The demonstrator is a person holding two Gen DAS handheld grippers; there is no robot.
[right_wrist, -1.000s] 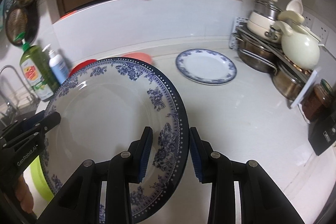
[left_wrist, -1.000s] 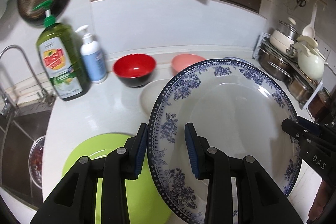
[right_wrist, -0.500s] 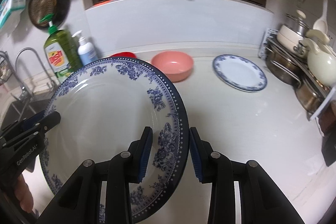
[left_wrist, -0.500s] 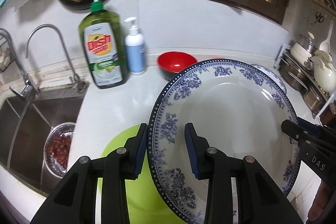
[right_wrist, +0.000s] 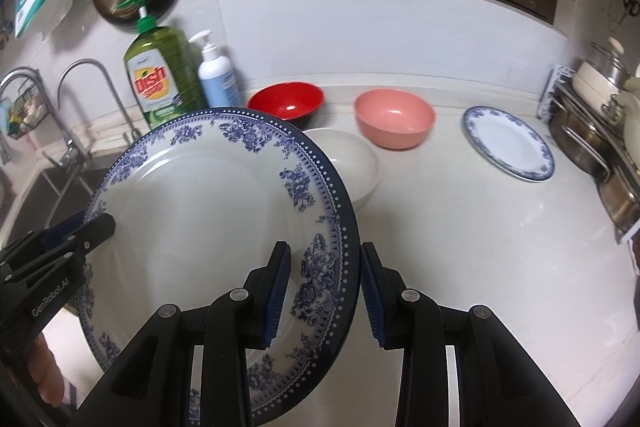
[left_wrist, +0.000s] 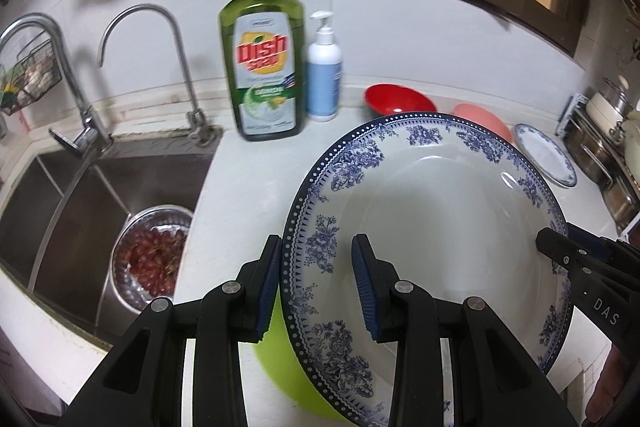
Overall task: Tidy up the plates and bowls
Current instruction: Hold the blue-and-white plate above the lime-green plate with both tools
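We hold the large blue-and-white plate point(left_wrist: 432, 219) tilted above the counter point(right_wrist: 460, 227), our left gripper point(left_wrist: 316, 283) pinching its rim at nine o'clock and our right gripper point(right_wrist: 324, 291) pinching it at three o'clock. A green plate point(left_wrist: 280, 367) lies under its near edge. Beyond, at twelve o'clock, we see a white dish point(right_wrist: 352, 159), then the red bowl point(right_wrist: 286, 101) and pink bowl point(right_wrist: 394, 123). A smaller blue-and-white plate point(right_wrist: 508, 143) rests at two o'clock.

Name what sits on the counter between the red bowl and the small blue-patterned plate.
The pink bowl sits between the red bowl and the small plate; the right wrist view shows this best.
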